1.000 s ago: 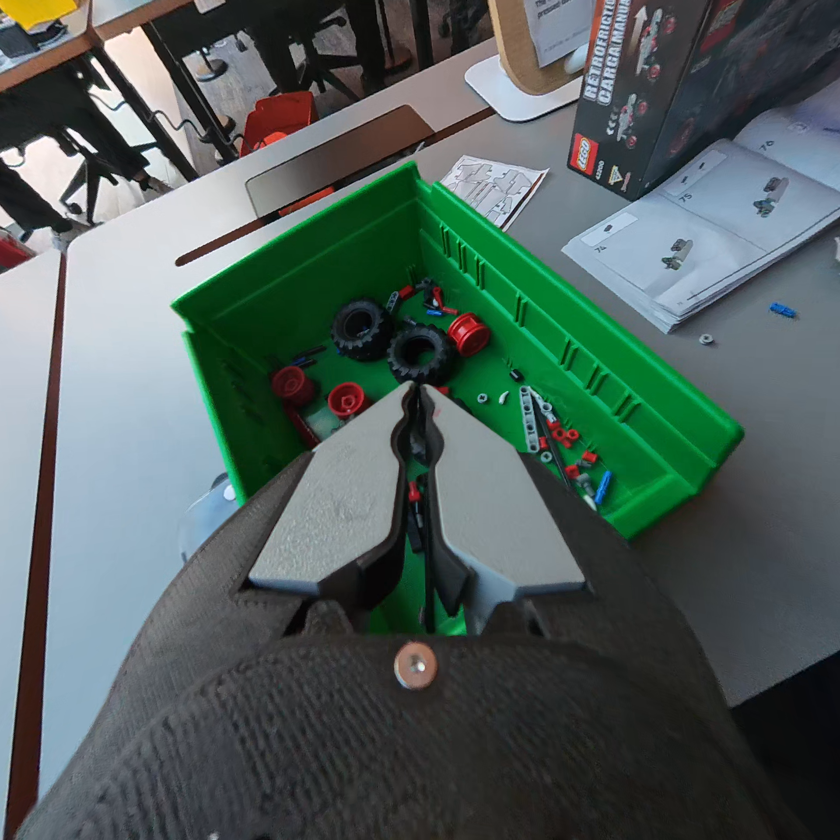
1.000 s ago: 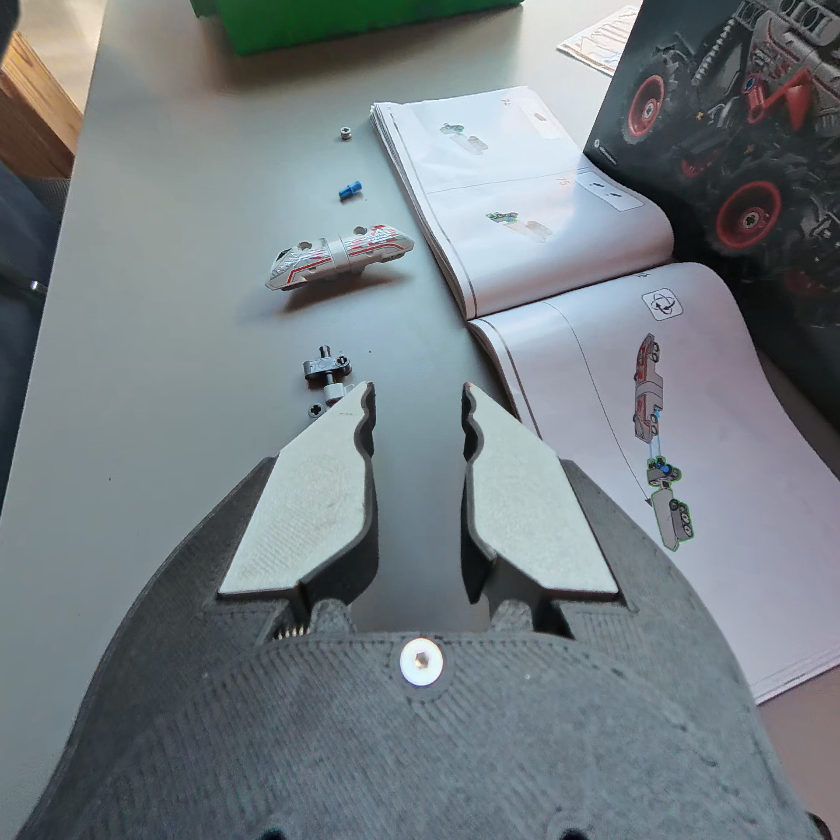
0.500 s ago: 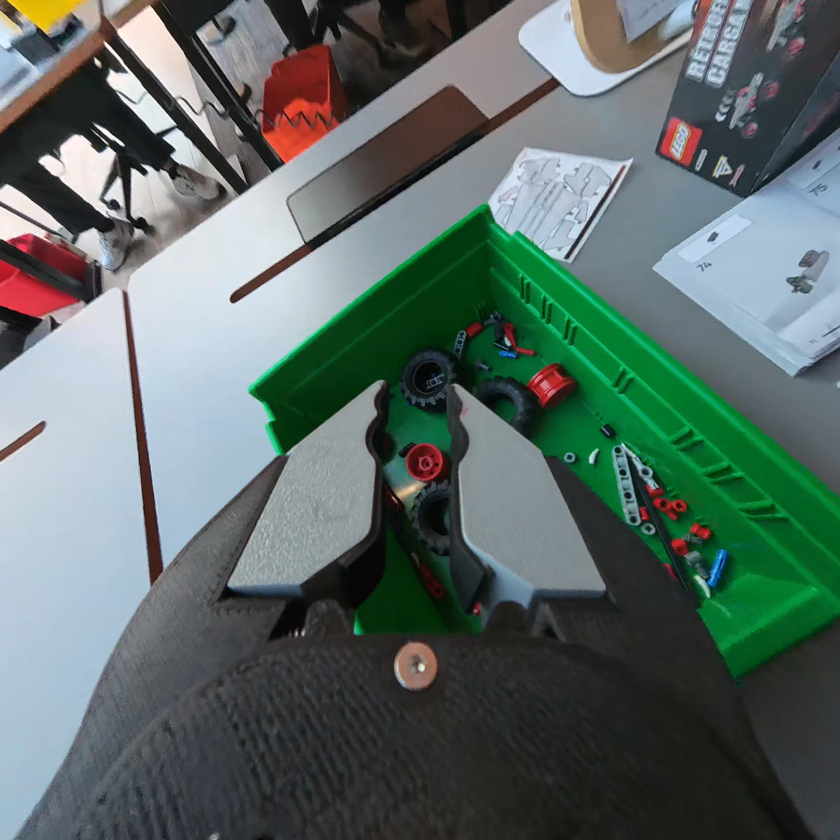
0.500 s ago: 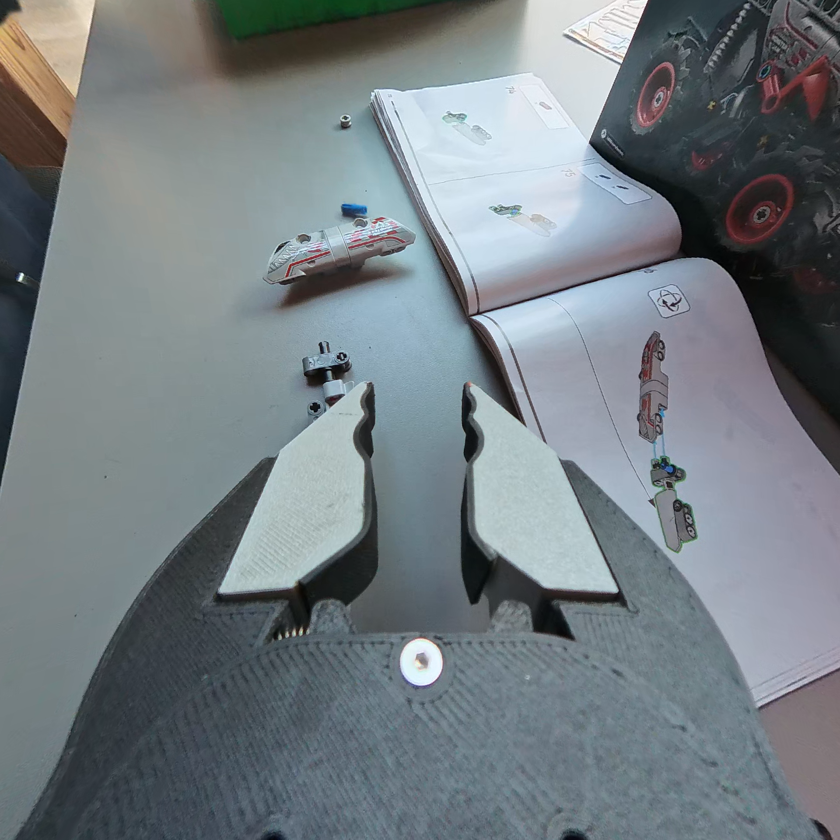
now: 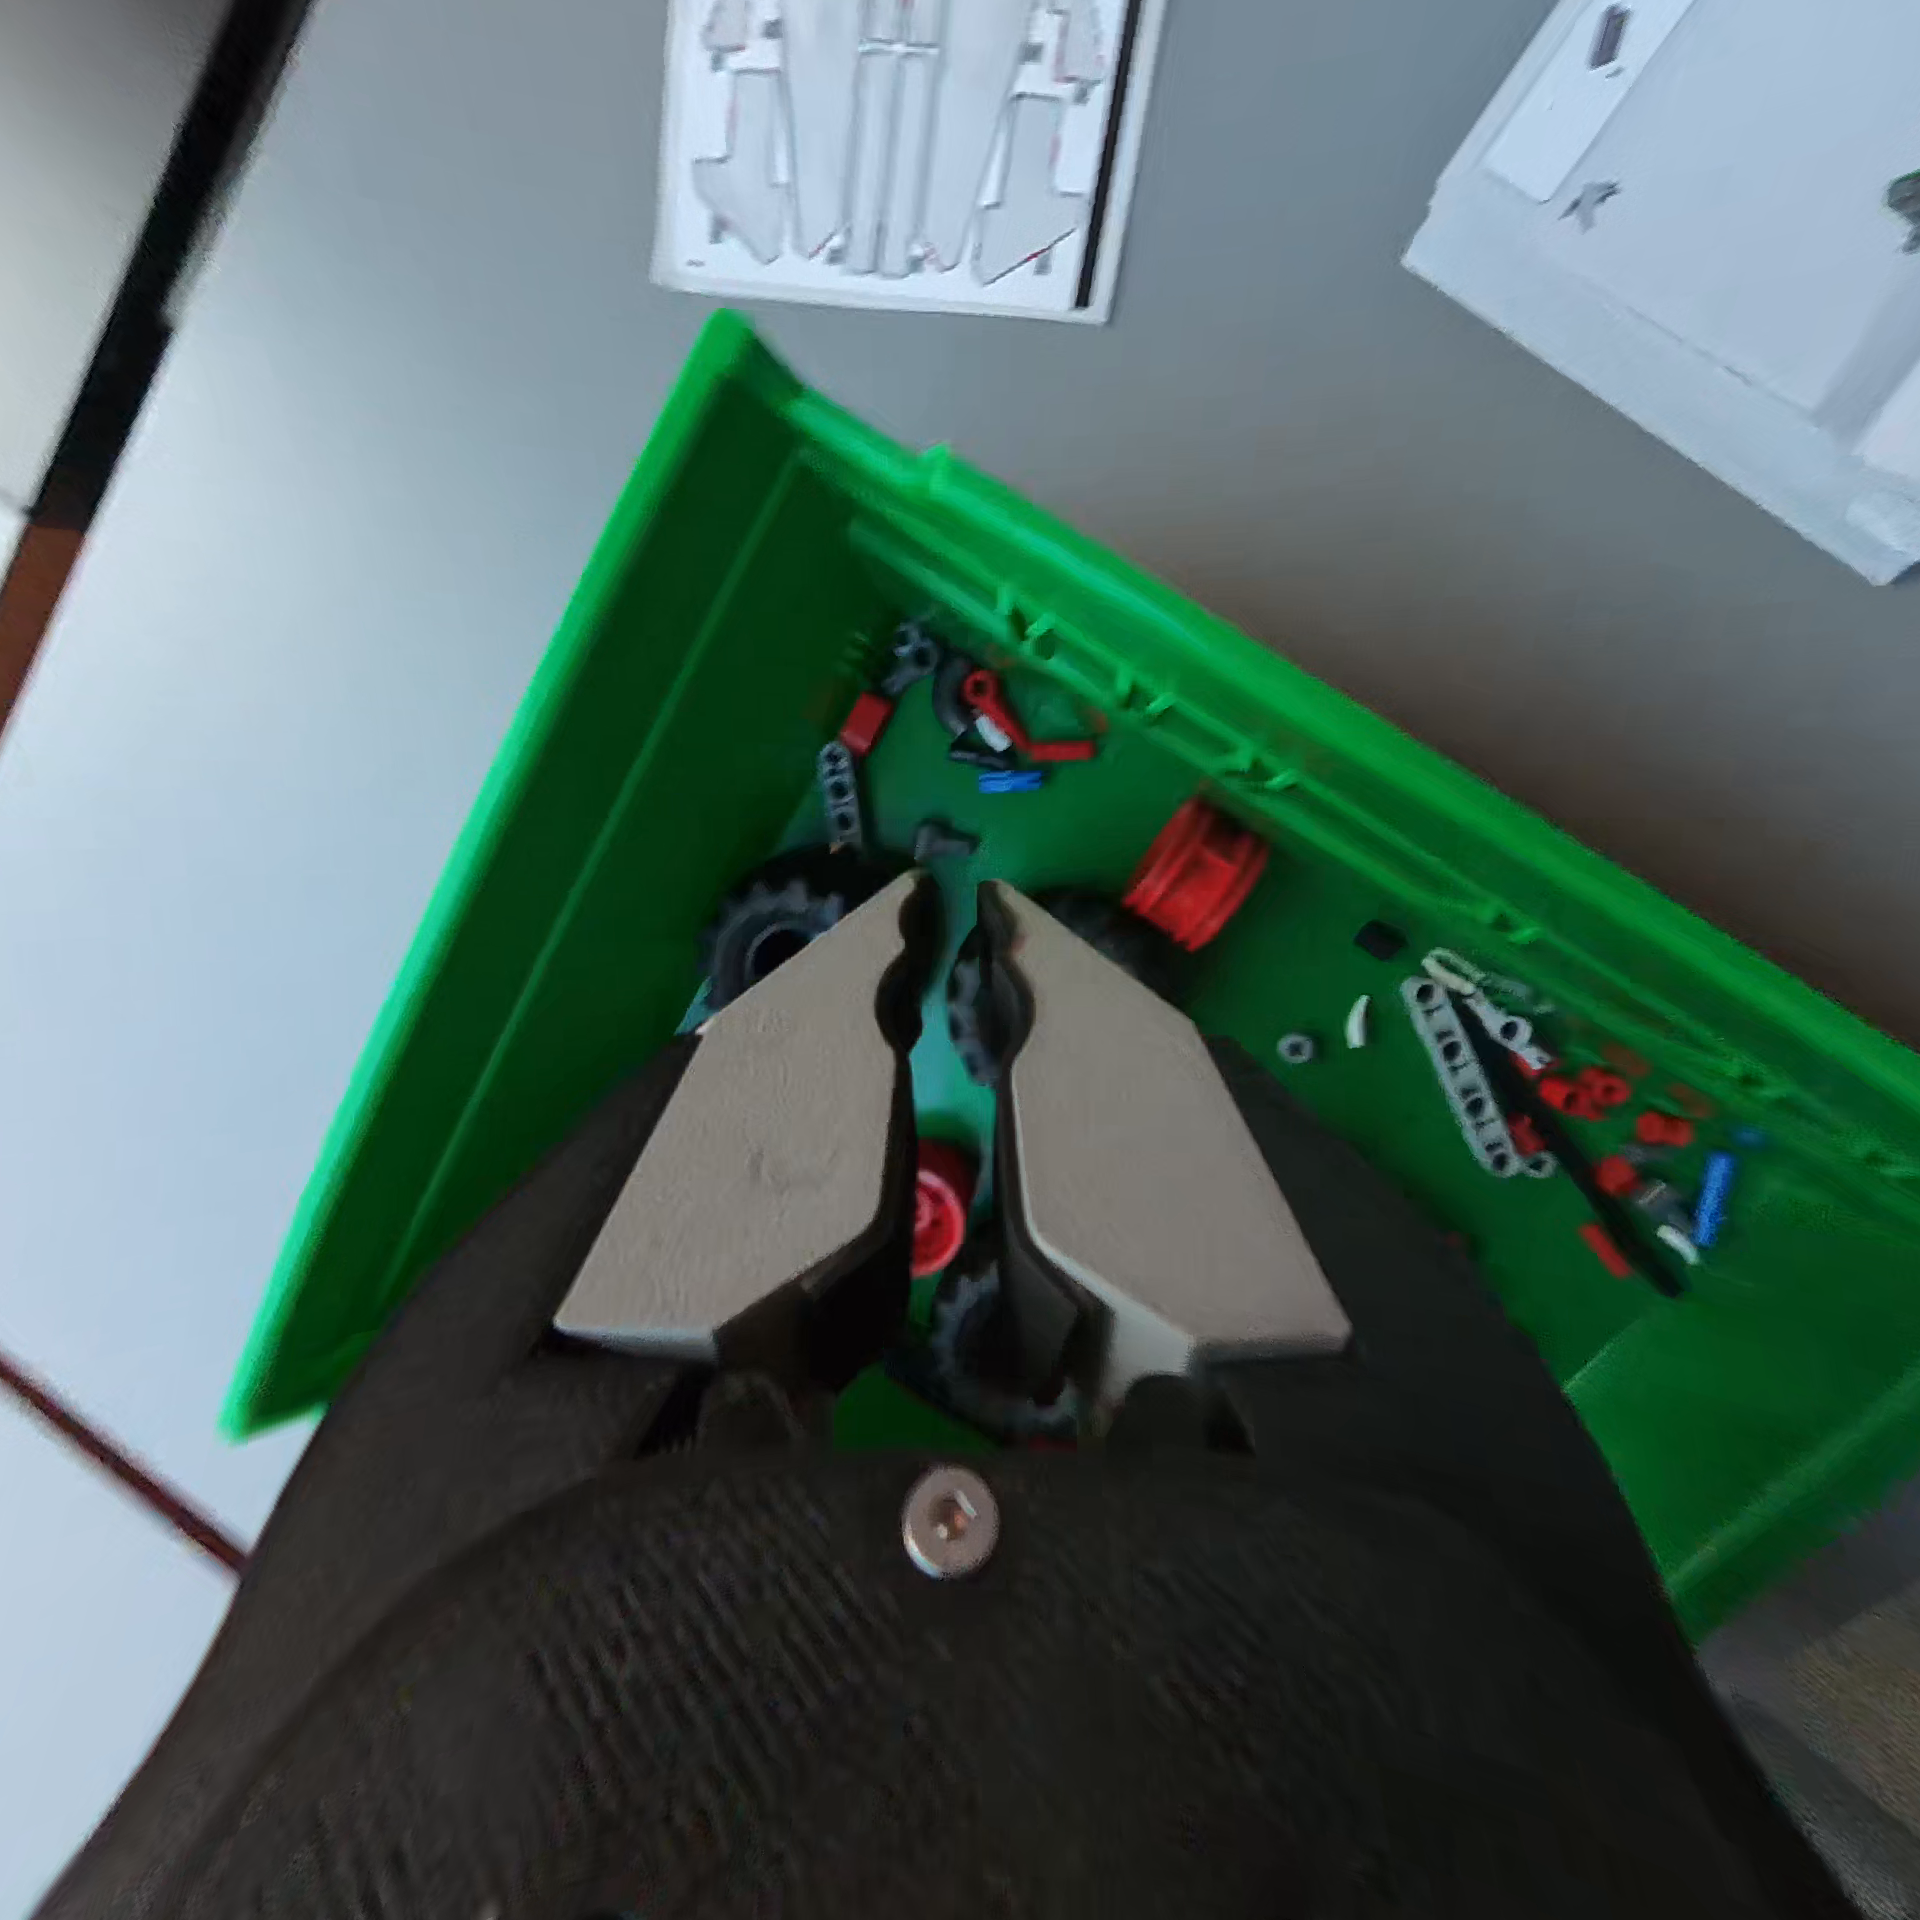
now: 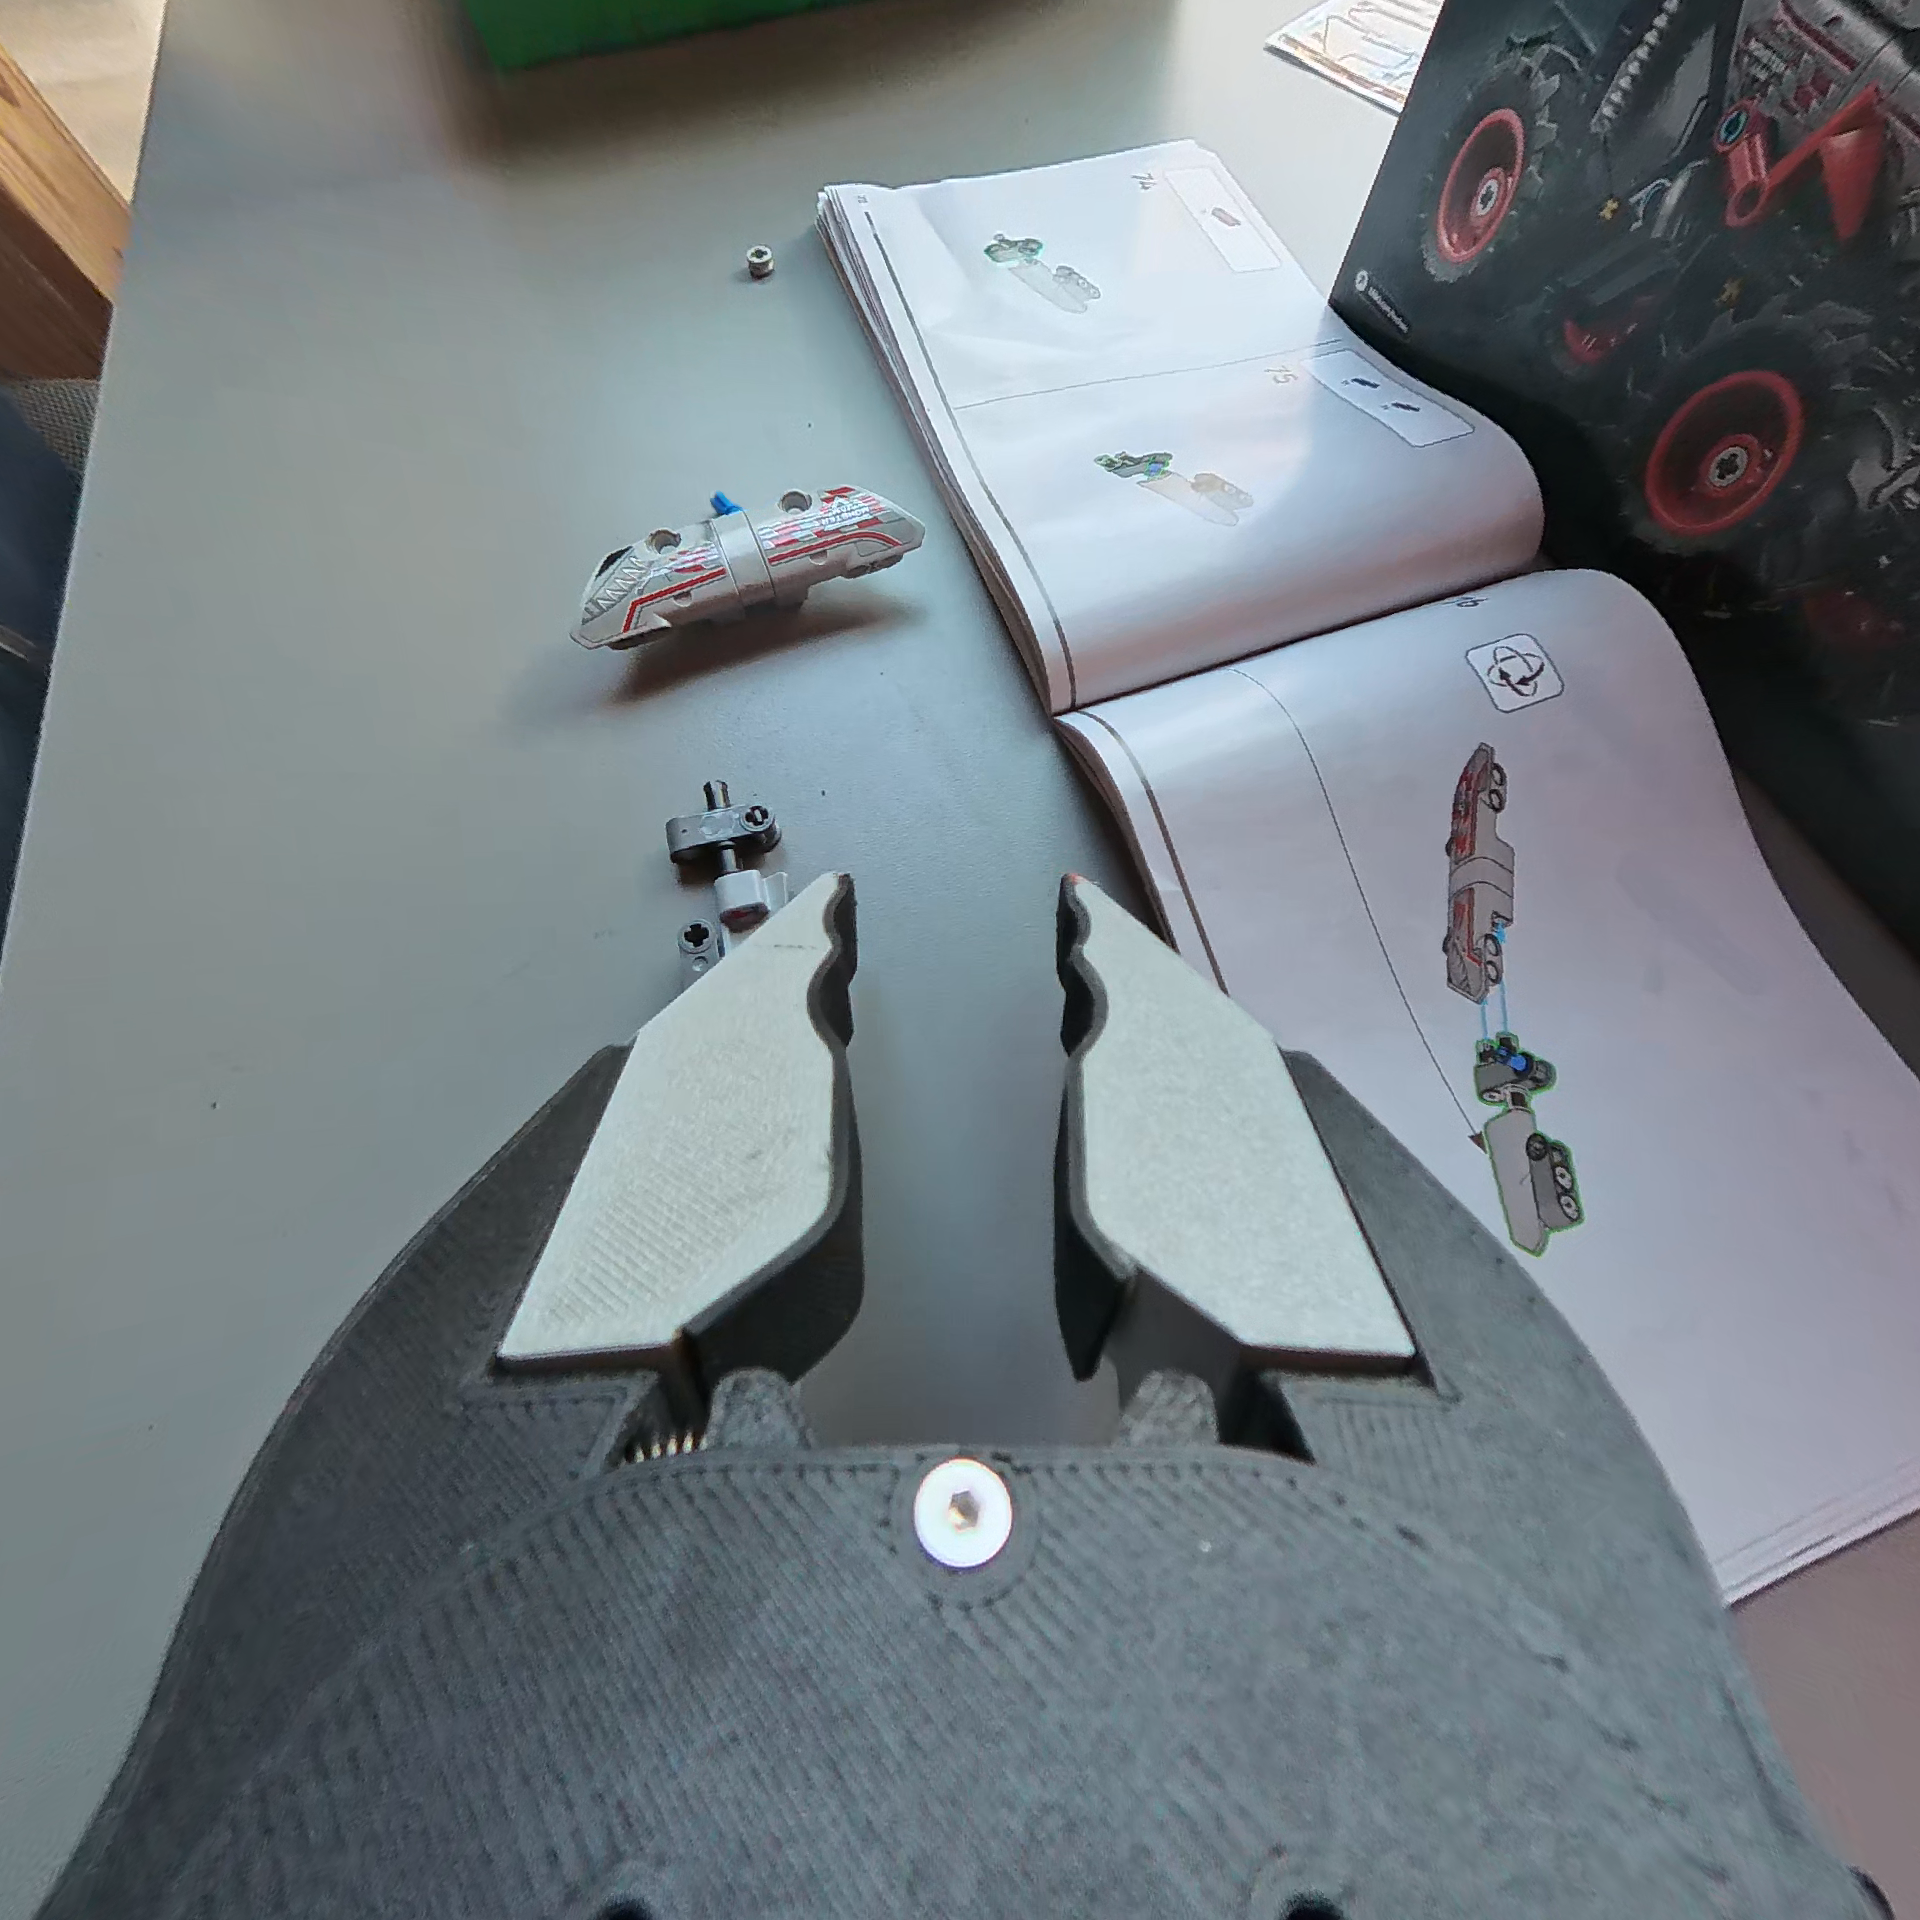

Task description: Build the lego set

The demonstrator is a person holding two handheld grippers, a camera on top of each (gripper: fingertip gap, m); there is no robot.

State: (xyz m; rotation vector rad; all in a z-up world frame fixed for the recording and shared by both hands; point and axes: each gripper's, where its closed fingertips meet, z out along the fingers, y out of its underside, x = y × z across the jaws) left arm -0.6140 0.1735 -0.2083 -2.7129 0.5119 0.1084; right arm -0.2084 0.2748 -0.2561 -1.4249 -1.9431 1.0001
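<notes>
Loose tyres, red rims in green bin

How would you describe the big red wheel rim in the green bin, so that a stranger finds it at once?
Look into the green bin on the grey table. The red wheel rim lies against its long ribbed wall, beside the black tyres. It is the largest red piece there and has no tyre on it.

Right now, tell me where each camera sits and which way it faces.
Left wrist view: on the left gripper, looking steeply down into the green bin of loose Lego parts; its own narrowly parted grey fingers show.
Right wrist view: on the right gripper, low over the grey table, facing the open instruction booklet; its open fingers show.
Shared: bin, booklet, sticker sheet.
</notes>
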